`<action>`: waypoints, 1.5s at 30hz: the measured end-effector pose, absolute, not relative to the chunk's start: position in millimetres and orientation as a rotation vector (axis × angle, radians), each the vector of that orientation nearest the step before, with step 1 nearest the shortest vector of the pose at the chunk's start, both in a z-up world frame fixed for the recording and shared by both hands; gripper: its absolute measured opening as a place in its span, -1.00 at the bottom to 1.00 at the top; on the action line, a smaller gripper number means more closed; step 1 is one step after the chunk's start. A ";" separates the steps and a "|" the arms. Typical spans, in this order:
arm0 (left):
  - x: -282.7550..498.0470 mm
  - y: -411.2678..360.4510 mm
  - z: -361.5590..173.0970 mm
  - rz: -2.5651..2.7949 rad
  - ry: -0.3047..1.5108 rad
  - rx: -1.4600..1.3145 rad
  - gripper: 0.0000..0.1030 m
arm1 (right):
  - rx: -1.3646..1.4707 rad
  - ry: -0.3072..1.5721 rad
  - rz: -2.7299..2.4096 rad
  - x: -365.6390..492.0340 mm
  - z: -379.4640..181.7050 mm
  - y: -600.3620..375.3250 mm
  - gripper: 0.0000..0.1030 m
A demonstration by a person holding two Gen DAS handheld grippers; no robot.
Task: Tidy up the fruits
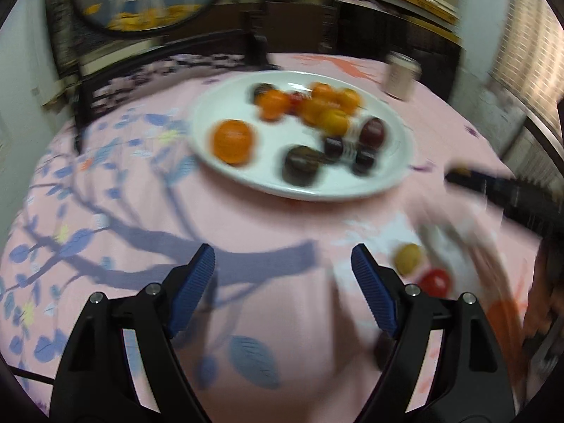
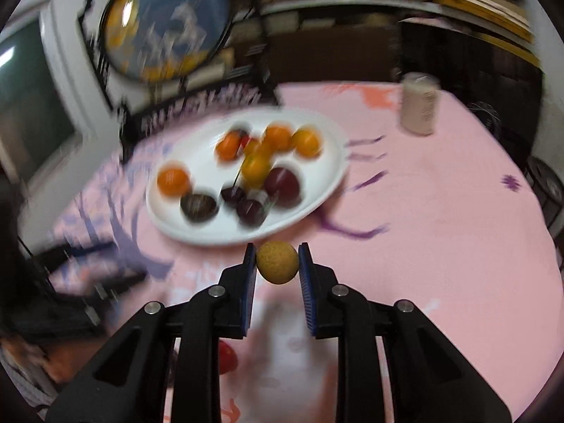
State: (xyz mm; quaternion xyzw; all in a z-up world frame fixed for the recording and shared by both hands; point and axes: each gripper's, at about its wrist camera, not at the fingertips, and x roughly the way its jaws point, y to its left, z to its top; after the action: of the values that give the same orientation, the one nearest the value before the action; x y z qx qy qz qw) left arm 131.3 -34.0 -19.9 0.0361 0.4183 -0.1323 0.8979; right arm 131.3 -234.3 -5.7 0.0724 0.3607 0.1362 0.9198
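Right gripper [image 2: 277, 257]: the jaws stand narrowly apart with a small tan-yellow round fruit [image 2: 277, 262] pinched between the blue pads [image 2: 305, 275], both pads touching its sides. The fruit is held just in front of the near rim of the white plate [image 2: 317, 197], above the pink tablecloth [image 2: 440, 246].

Left gripper [image 1: 283, 264]: jaws wide apart, nothing between them, over the patterned cloth short of the plate.

Plate contents (both views are motion-blurred, so counts are approximate): several orange fruits [image 2: 172, 181] toward the far and left side, dark purple and maroon fruits [image 2: 282, 185] toward the near side.

A red fruit [image 2: 227, 357] lies on the cloth near the right gripper's body. A pale can [image 2: 419, 104] stands upright well apart from the plate, at the far right.
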 end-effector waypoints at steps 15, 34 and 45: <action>152.2 -84.1 -37.2 -0.403 1.033 -0.008 0.59 | 0.333 0.705 0.285 131.5 5.1 -274.1 -0.53; 142.6 -35.8 -27.1 -0.293 0.957 -0.068 0.49 | 0.371 0.706 0.301 130.9 5.1 -279.5 -0.53; 153.8 -80.3 -34.7 -0.403 1.049 -0.058 -0.14 | 0.391 0.709 0.302 131.5 5.2 -283.1 -0.53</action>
State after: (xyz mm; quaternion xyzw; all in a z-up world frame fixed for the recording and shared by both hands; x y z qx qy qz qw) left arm 153.8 -80.3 -34.7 -0.0277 0.4972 -0.1911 0.8458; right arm 131.5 -283.1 5.2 0.1894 0.3438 0.1463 0.9080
